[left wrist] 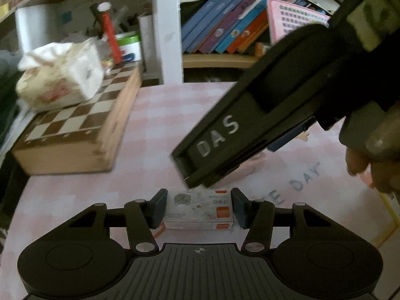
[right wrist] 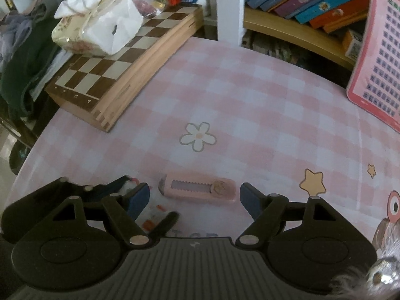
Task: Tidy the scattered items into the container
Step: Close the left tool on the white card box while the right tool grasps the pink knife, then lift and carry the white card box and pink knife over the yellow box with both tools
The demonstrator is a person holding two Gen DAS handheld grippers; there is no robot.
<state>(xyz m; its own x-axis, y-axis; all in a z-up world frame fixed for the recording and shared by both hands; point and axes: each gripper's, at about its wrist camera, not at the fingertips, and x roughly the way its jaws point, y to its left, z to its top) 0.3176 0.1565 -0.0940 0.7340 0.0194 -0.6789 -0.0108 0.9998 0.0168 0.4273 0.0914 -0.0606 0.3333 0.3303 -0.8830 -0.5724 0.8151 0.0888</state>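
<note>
The pink-and-white checked tablecloth (right wrist: 250, 95) fills both views. At upper left the wooden chessboard box (right wrist: 120, 70) carries a soft white tissue pack (right wrist: 100, 25), parked out of the way. No container shows in either view, so where things are bound I cannot tell.

Low in the left wrist view, the left gripper (left wrist: 198, 208) brackets a small white card box with orange labels (left wrist: 200, 210) — its blue pads (left wrist: 160, 208) sit against or just short of the box's short ends; a firm pinch I cannot confirm.

Only the right wrist view shows the pink plastic utility knife (right wrist: 197, 188) lying flat — the right gripper (right wrist: 195, 200) stands spread wide around it, not touching, probably lined up to close on it lengthwise.
</note>
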